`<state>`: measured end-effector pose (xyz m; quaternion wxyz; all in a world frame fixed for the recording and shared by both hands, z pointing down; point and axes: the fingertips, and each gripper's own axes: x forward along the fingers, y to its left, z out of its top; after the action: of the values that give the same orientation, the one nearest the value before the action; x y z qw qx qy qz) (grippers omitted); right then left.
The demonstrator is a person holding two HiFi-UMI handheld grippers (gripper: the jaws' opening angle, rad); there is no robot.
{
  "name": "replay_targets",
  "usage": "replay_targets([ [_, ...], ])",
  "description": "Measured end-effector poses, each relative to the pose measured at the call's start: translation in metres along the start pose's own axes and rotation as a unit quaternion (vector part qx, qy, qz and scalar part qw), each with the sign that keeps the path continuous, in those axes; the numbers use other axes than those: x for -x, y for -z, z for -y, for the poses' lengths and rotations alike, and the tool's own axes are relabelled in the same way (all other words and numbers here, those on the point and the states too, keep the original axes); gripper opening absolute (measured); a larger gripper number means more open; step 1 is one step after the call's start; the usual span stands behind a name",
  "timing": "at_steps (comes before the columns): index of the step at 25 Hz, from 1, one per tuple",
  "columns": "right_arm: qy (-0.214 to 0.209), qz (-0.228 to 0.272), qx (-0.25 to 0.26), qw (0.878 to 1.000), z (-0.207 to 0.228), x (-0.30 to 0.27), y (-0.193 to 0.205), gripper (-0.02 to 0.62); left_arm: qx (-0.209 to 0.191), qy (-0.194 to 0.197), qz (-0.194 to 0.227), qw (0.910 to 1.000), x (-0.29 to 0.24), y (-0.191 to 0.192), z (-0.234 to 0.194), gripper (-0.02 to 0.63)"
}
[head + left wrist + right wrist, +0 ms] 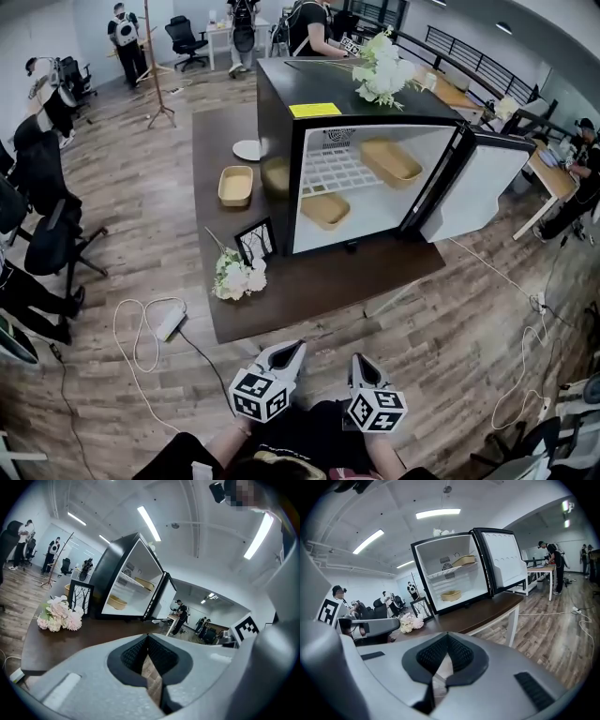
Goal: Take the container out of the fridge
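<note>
Black fridge (281,103) stands on a dark brown table (309,281), its door (478,187) swung wide open to the right of the head view. White interior holds two tan containers: the upper container (391,161) lies on the white wire shelf (333,173) toward the right wall, and the lower container (325,210) sits on the fridge floor near the front opening. Both lie flat, well apart from each other, and neither gripper touches them. A third tan container (235,185) rests on the table just left of the fridge, with a white plate (248,150) behind it. A framed picture (255,241) leans upright at the fridge's front left corner, and a bunch of pale flowers (236,277) lies just before it. More white flowers (382,70) sit on top of the fridge. Left gripper (292,348) and right gripper (361,360) are side by side at the bottom of the head view, over the wooden floor (450,328), short of the table edge and well apart from the fridge. Both point toward the open fridge. In each gripper view the black ribbed pads meet at their tips with nothing between them: jaws closed, both grippers empty.
</note>
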<state>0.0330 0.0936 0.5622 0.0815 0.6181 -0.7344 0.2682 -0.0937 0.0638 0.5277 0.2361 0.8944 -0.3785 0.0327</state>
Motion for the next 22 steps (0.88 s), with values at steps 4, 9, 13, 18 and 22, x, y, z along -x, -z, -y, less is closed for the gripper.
replay_targets([
  [4,0.007,-0.005,0.039,0.999,-0.008,-0.01,0.0,0.006,0.001,-0.001,-0.007,1.0,-0.004,-0.001,-0.011,0.008],
  [9,0.002,-0.001,0.016,1.0,-0.007,-0.025,-0.01,0.008,0.005,0.018,-0.02,0.9996,-0.015,-0.003,-0.016,0.008],
  [13,0.012,0.0,0.004,1.0,0.004,-0.033,-0.017,0.007,-0.006,0.023,-0.026,0.9994,-0.023,-0.007,-0.016,0.008],
  [18,0.009,-0.008,0.007,1.0,0.022,-0.06,-0.03,0.007,-0.007,-0.003,-0.018,0.9998,-0.043,-0.017,-0.033,0.008],
  [22,-0.005,-0.012,0.015,1.0,0.033,-0.087,-0.048,0.006,-0.002,-0.026,-0.013,0.9996,-0.062,-0.029,-0.049,0.008],
])
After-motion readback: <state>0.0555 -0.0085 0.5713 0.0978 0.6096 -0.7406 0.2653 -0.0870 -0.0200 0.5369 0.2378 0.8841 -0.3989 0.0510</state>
